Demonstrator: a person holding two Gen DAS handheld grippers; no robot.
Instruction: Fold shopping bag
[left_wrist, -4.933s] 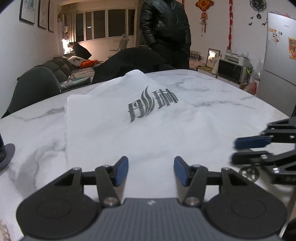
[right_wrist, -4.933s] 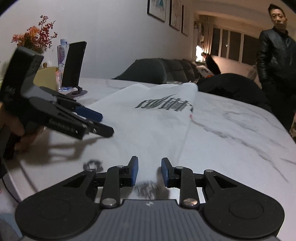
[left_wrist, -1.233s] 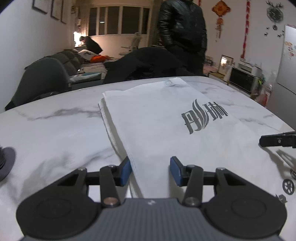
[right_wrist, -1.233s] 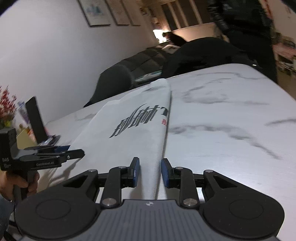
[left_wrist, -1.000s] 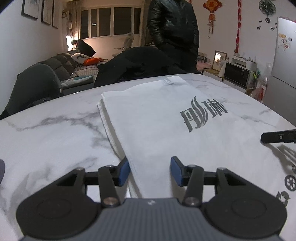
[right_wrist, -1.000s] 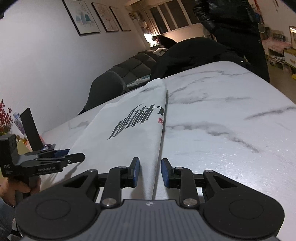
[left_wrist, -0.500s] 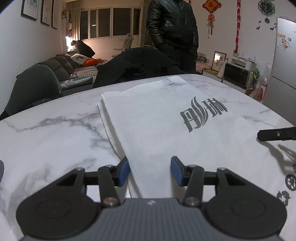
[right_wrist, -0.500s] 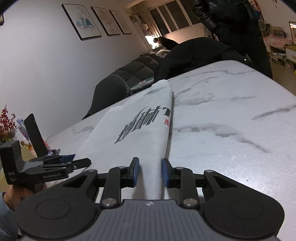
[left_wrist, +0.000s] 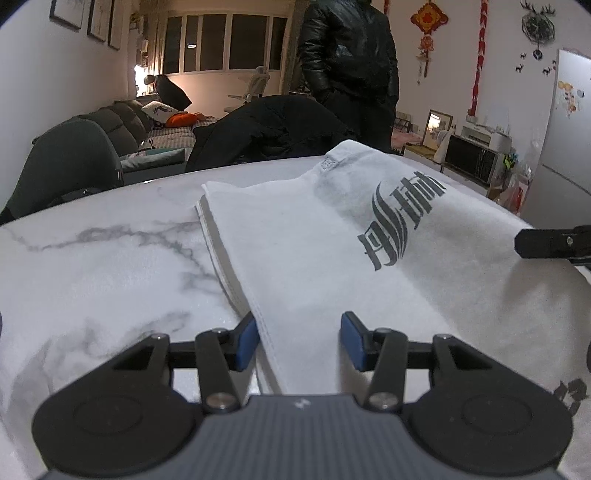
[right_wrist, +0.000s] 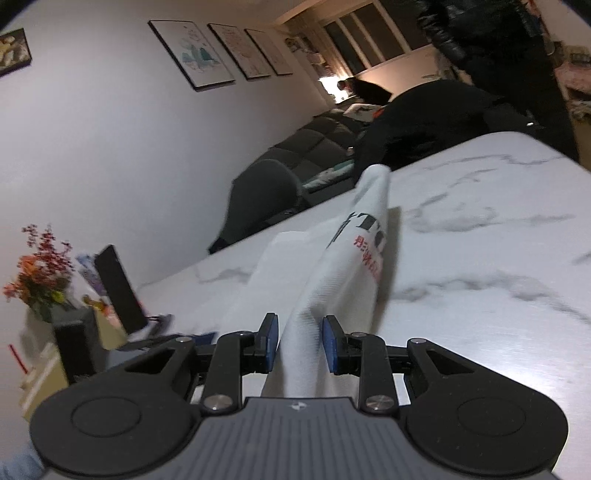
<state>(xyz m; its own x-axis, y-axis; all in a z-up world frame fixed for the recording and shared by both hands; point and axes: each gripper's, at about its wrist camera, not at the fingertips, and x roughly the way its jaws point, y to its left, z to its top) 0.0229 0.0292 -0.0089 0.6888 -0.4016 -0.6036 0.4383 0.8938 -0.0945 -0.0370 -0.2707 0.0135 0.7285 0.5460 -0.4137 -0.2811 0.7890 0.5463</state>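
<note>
**Bag edge lifted on my right**

Left wrist view: my left gripper (left_wrist: 299, 339) is spread wide, straddling the near edge of the white shopping bag (left_wrist: 332, 240) on the marble table (left_wrist: 92, 258).

Right wrist view: my right gripper (right_wrist: 300, 345) pinches the bag's edge (right_wrist: 332, 295), raised as a ridge running ahead of it.

The white non-woven fabric shopping bag (left_wrist: 314, 236) looks soft and matt, with a faint fibrous grain, stitched hems and flat dark-grey printed lettering. Under it the white marble-look tabletop (left_wrist: 92, 266) is smooth and slightly glossy, grey veins running through it. The left black plastic gripper (left_wrist: 299, 341) has a dull finish, a ribbed grey body, small shiny metal pivot pins and blue rubbery-looking pads (left_wrist: 246, 339). The right black plastic gripper (right_wrist: 300, 349) looks the same, cloth bunched between its blue pads
</note>
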